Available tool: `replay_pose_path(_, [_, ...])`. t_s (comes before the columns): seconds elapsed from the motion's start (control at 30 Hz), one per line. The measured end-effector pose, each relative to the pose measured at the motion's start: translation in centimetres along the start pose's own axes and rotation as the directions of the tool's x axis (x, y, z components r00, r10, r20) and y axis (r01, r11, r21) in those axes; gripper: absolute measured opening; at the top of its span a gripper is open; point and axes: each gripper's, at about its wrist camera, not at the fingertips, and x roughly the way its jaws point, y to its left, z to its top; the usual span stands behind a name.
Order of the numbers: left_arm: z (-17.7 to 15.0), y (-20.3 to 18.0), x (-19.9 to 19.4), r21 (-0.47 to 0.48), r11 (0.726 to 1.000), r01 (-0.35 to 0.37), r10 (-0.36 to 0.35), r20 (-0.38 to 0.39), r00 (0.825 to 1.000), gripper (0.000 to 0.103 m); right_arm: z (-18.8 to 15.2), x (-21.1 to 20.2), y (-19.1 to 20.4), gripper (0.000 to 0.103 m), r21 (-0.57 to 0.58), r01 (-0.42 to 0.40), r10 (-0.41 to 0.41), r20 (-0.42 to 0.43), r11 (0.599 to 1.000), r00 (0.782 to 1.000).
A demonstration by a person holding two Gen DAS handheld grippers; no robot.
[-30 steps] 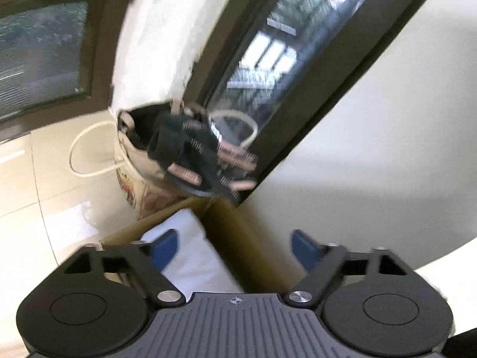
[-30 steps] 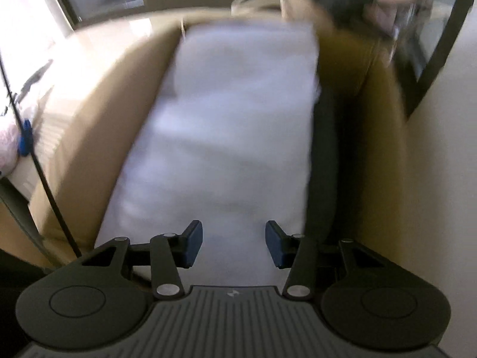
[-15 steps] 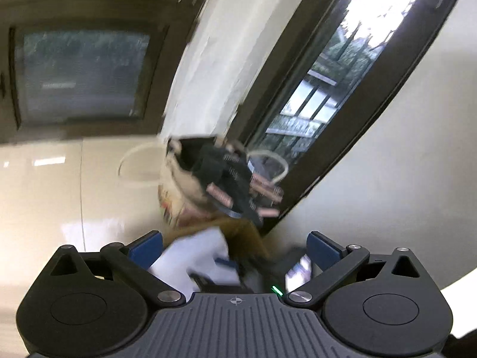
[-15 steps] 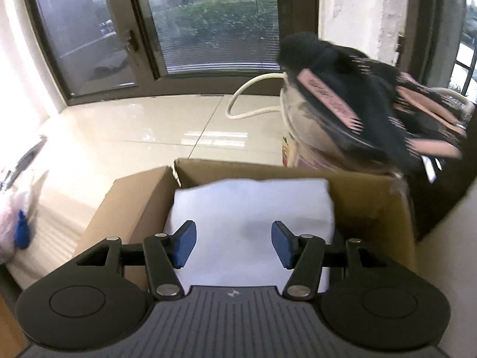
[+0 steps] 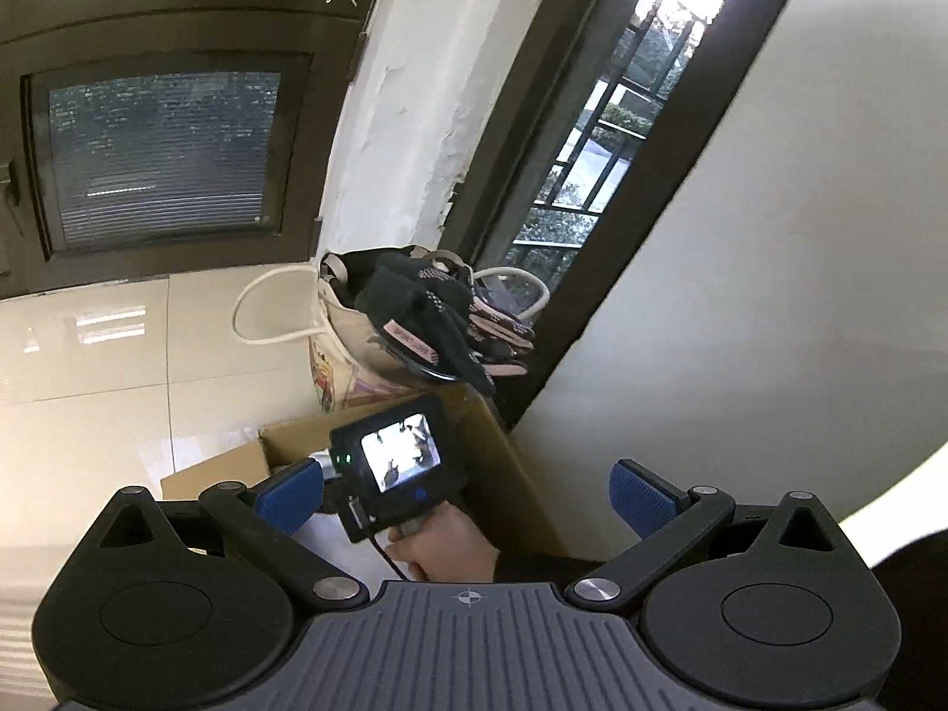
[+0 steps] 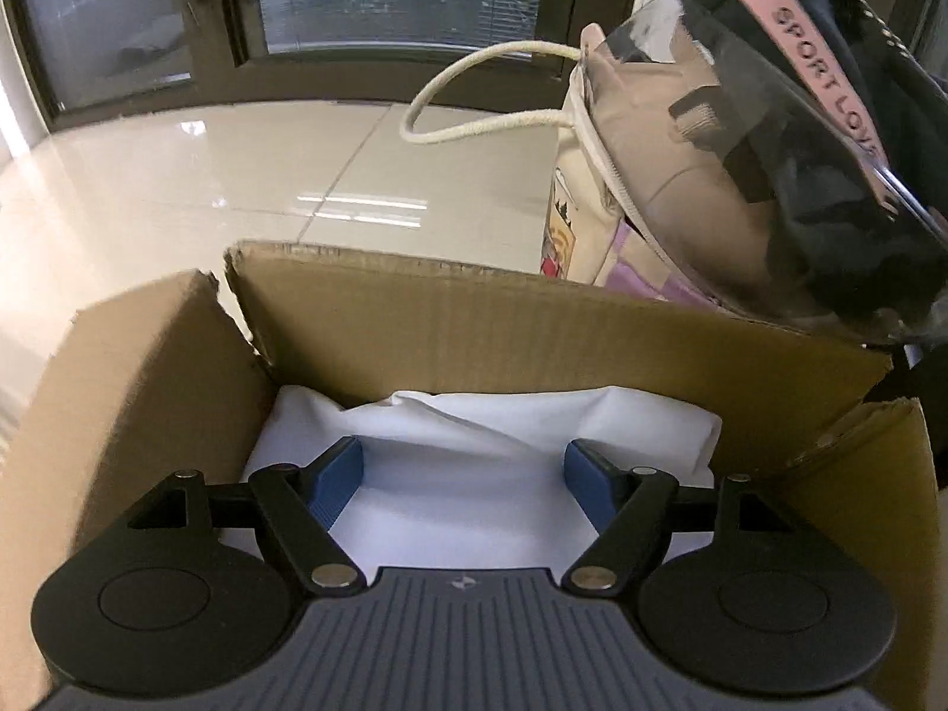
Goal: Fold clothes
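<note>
A folded white garment (image 6: 474,444) lies inside an open cardboard box (image 6: 533,326). My right gripper (image 6: 462,477) hangs just over the garment inside the box; its jaws are opening and the blue pads stand apart with only the cloth's flat top below them. In the left wrist view my left gripper (image 5: 468,495) is wide open and holds nothing. Between its fingers I see the back of the right gripper's camera unit (image 5: 397,465) and the hand (image 5: 444,551) that holds it, above the same cardboard box (image 5: 503,474).
A cream tote bag (image 5: 338,332) with rope handles stands behind the box, with dark and pink clothes (image 5: 438,314) spilling from its top. Glossy cream floor tiles (image 6: 237,178) run to dark-framed windows. A white wall (image 5: 740,296) rises on the right.
The right gripper moved down into the box over the white garment while its jaws widened. The left gripper swung and tilted up, so the right hand and its camera unit now show between its fingers.
</note>
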Motion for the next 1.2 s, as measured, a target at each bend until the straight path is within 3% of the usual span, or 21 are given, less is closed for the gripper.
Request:
replay_pose_path(0.37, [-4.2,-4.6,-1.6,-0.036,0.994,-0.103,0.105,0.054,0.993,0.103,-3.0,-10.1,-5.0,0.089,0.109,-0.18,0.174,0.062,0.978,0.983])
replay_pose_path(0.6, [-8.1,-8.7,-3.5,-0.049,0.981,-0.186,0.191,0.105,0.976,0.103,-6.6,-17.5,-5.9,0.1,0.029,-0.237,0.232,0.111,0.971,0.966])
replay_pose_path(0.77, [-11.6,-11.0,-4.8,-0.112,0.97,-0.214,0.226,0.115,0.967,0.103,-9.6,-22.4,-6.5,0.102,-0.023,-0.269,0.27,0.132,0.963,0.954])
replay_pose_path(1.07, [-19.1,-14.3,-6.8,-0.274,0.904,-0.328,0.378,0.152,0.913,0.103,-15.9,-28.5,-6.1,0.102,-0.161,-0.267,0.293,0.163,0.95,0.942])
replay_pose_path(1.2, [-22.0,-14.8,-7.6,-0.338,0.877,-0.342,0.411,0.158,0.898,0.103,-18.8,-30.4,-5.9,0.102,-0.197,-0.251,0.283,0.157,0.948,0.946])
